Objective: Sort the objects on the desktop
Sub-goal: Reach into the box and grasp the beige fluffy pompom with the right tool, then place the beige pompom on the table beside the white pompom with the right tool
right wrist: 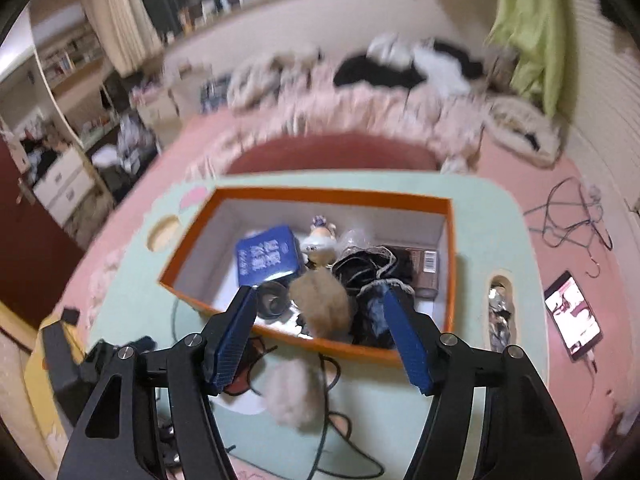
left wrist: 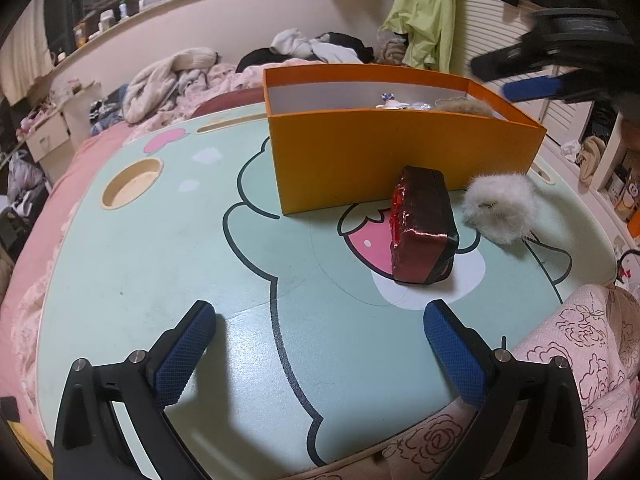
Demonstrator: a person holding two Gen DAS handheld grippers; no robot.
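Left gripper (left wrist: 320, 320) sits spread all the way with nothing between its jaws, and just ahead, slightly right, there's the red foil-wrapped block (left wrist: 424, 228), a white fluffy pompom (left wrist: 500, 208) beside it, then the orange box (left wrist: 400, 160). Right gripper (right wrist: 320, 300) is about half open, gripping nothing, hanging above that box's near wall with a tan pompom (right wrist: 320, 300) and blue tin (right wrist: 268, 256) lying inside below it.

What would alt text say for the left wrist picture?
An open claw hovers over a mint cartoon-printed table, holding nothing. Ahead, a shiny dark red block and a white fluffy pompom lie before an orange box.
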